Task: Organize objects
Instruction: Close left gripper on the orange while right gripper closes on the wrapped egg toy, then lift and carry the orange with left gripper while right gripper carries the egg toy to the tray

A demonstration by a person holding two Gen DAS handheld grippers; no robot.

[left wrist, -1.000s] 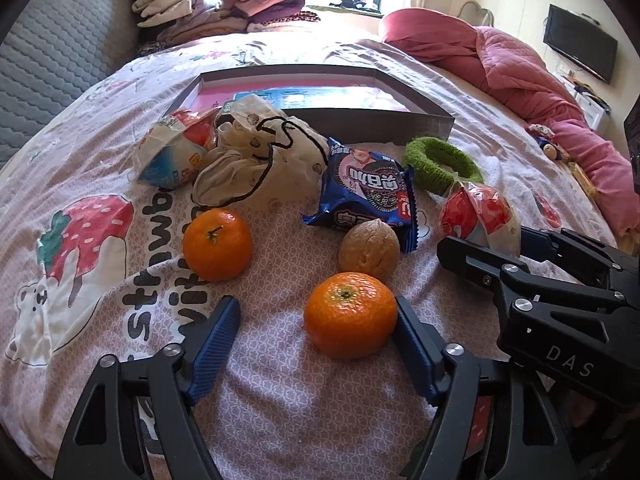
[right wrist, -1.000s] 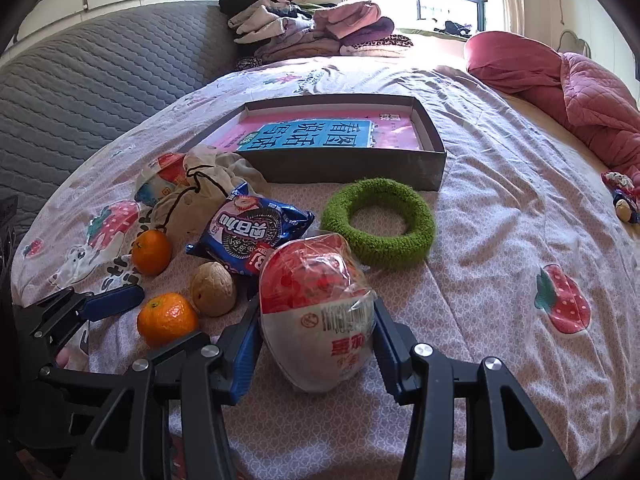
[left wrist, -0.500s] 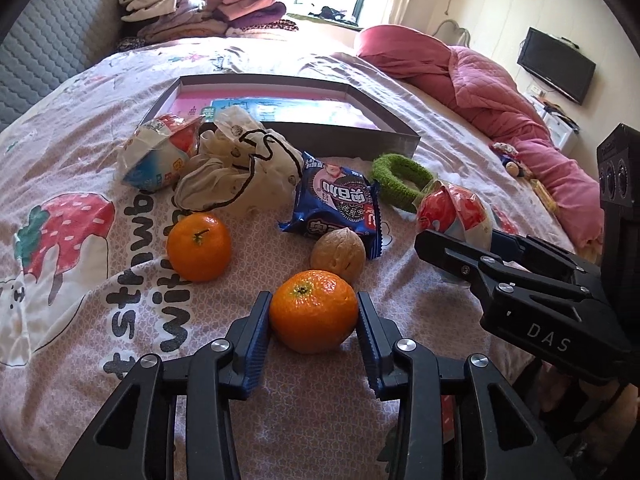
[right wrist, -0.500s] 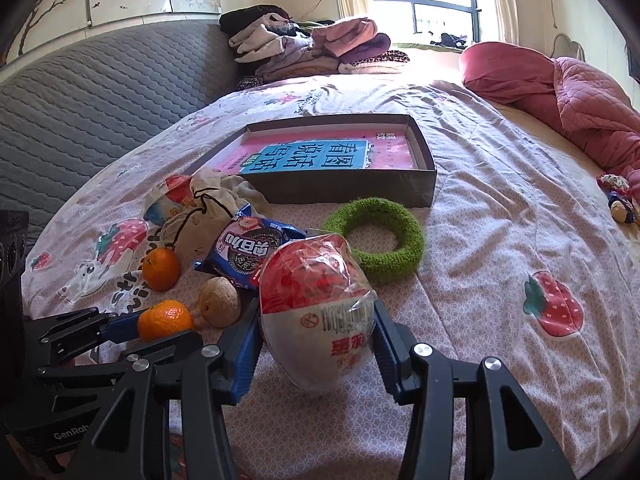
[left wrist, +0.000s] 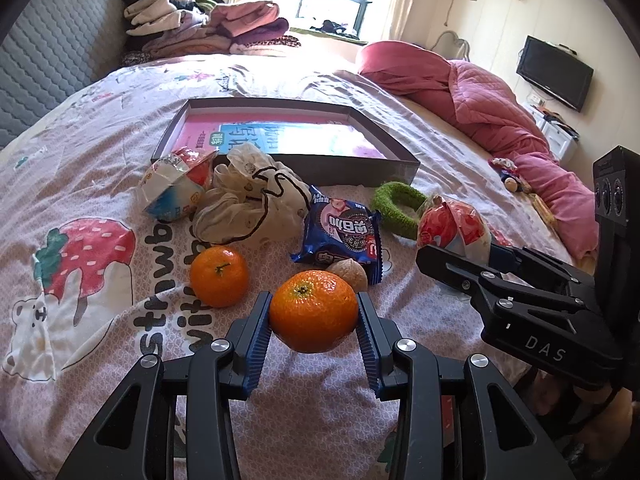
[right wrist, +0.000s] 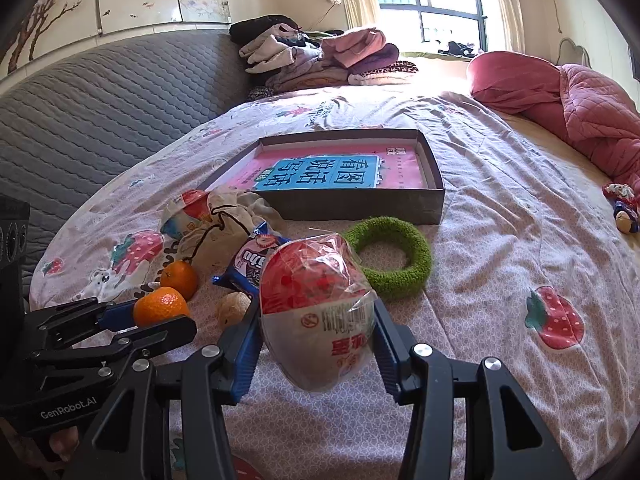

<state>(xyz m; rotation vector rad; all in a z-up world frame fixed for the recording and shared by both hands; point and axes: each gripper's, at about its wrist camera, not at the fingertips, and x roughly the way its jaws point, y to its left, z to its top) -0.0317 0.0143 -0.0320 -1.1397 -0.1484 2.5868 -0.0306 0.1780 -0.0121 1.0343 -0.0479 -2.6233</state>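
My left gripper (left wrist: 314, 322) is shut on an orange tangerine (left wrist: 313, 311) and holds it above the bedsheet; it also shows in the right wrist view (right wrist: 160, 307). My right gripper (right wrist: 316, 340) is shut on a red and white wrapped egg-shaped snack (right wrist: 316, 312), lifted off the bed; the snack shows in the left wrist view (left wrist: 452, 230). A second tangerine (left wrist: 219, 276), a walnut (left wrist: 349, 275), a blue cookie pack (left wrist: 342, 236), a drawstring cloth pouch (left wrist: 252, 208), another wrapped snack (left wrist: 172, 190) and a green fuzzy ring (right wrist: 390, 258) lie on the bed before a shallow dark box (right wrist: 434, 184).
A book with a pink and blue cover (right wrist: 332, 170) lies in the box. Folded clothes (right wrist: 312, 56) are piled at the bed's far end, a pink quilt (right wrist: 580, 108) lies at the right, with a small toy (right wrist: 622, 210) near it. A grey padded headboard (right wrist: 100, 108) stands on the left.
My left gripper closed on the near tangerine and lifted it off the sheet. My right gripper kept its grip on the wrapped snack and rose with it.
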